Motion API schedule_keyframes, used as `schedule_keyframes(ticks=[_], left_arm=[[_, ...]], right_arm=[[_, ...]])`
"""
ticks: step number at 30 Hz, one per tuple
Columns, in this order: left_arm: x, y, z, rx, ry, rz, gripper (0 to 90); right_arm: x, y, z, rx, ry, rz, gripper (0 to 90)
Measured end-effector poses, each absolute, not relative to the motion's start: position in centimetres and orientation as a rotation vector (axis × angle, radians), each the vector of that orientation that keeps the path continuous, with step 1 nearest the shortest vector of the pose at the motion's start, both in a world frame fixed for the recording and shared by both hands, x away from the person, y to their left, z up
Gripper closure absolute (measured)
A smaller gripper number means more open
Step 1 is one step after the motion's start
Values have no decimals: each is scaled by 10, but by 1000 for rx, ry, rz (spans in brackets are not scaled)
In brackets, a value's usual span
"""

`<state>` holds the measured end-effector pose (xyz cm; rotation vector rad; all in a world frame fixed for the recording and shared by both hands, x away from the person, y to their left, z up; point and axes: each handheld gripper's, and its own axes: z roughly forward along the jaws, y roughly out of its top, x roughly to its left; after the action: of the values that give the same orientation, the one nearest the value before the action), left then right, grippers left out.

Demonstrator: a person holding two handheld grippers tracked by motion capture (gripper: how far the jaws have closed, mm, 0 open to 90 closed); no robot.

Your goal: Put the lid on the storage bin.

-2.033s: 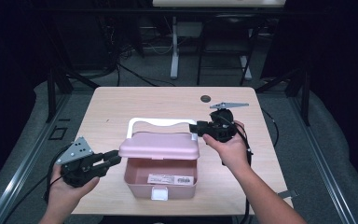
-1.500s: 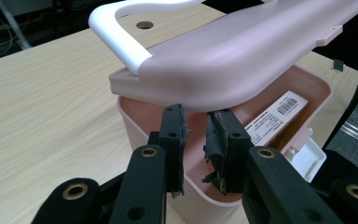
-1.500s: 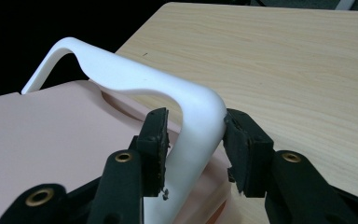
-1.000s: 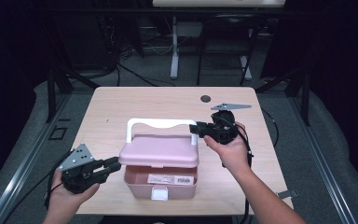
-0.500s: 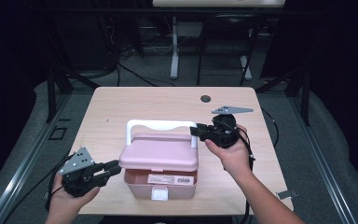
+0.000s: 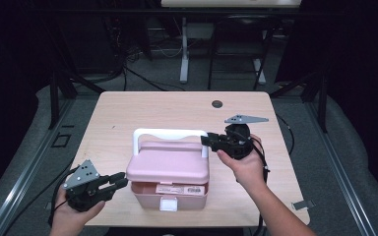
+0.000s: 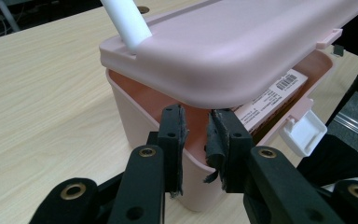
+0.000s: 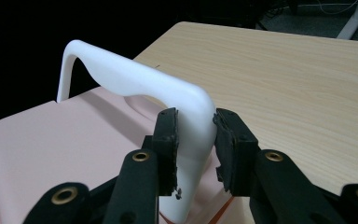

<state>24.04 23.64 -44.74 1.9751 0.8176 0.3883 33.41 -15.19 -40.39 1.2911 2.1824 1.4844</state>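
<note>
A pink lidded box (image 6: 170, 178) sits near the table's (image 6: 128, 110) front edge. The right gripper (image 8: 195, 128) pinches its white handle (image 8: 135, 79), lid tilted ajar. The left gripper (image 7: 196, 128), jaws parted, straddles the box's rim. Next, probably steadying the base while lifting the lid

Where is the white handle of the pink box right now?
In the high view the white handle arches over the back of the pink box at table centre; the right gripper brackets its right upright.
</note>
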Motion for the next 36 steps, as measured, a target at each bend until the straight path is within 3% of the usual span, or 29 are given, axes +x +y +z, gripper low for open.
schedule_keyframes(ticks=[36], left_arm=[[240, 244, -459, 1978, 842, 372, 740]], right_arm=[[324, -154, -419, 1284, 2197, 1507, 743]])
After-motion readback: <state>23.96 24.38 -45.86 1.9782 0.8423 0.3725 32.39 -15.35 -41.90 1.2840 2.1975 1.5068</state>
